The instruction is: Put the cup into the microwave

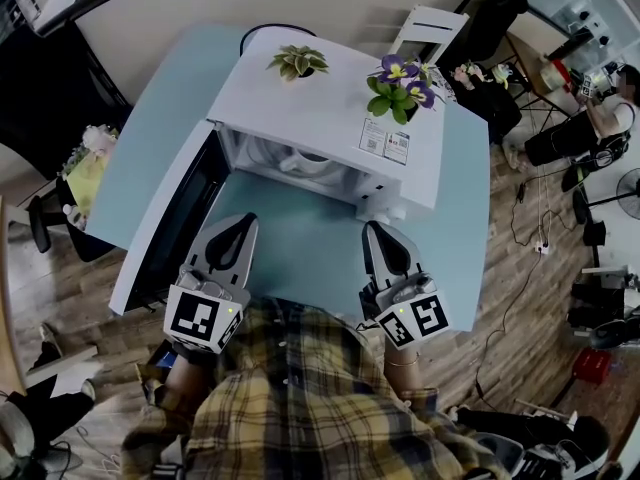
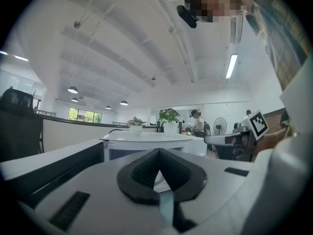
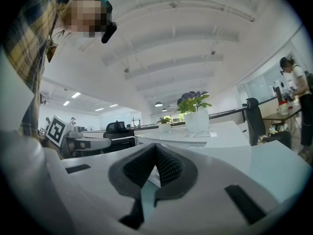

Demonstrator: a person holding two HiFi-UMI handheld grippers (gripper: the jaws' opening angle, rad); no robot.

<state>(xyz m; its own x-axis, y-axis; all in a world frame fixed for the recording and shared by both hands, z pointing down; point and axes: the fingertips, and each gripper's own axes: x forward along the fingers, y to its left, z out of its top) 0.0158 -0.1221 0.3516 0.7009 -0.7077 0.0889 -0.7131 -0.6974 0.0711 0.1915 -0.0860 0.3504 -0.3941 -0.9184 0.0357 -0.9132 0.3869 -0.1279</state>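
A white microwave (image 1: 320, 108) stands on the light blue table (image 1: 300, 248), its door (image 1: 170, 228) swung wide open to the left. Something pale and round (image 1: 305, 160) shows inside the cavity; I cannot tell whether it is the cup. My left gripper (image 1: 243, 220) lies level over the table in front of the opening, shut with nothing between its pads (image 2: 146, 173). My right gripper (image 1: 378, 230) is beside it, in front of the microwave's right part, also shut and empty (image 3: 155, 153). Each gripper view looks across the table at the microwave (image 2: 146, 141) (image 3: 195, 138).
Two potted plants stand on the microwave's top, a green one (image 1: 298, 62) and a purple-flowered one (image 1: 400, 83). A black office chair (image 1: 490, 28) and a person (image 1: 600, 118) are beyond the table's right end. Cables lie on the wooden floor (image 1: 530, 228).
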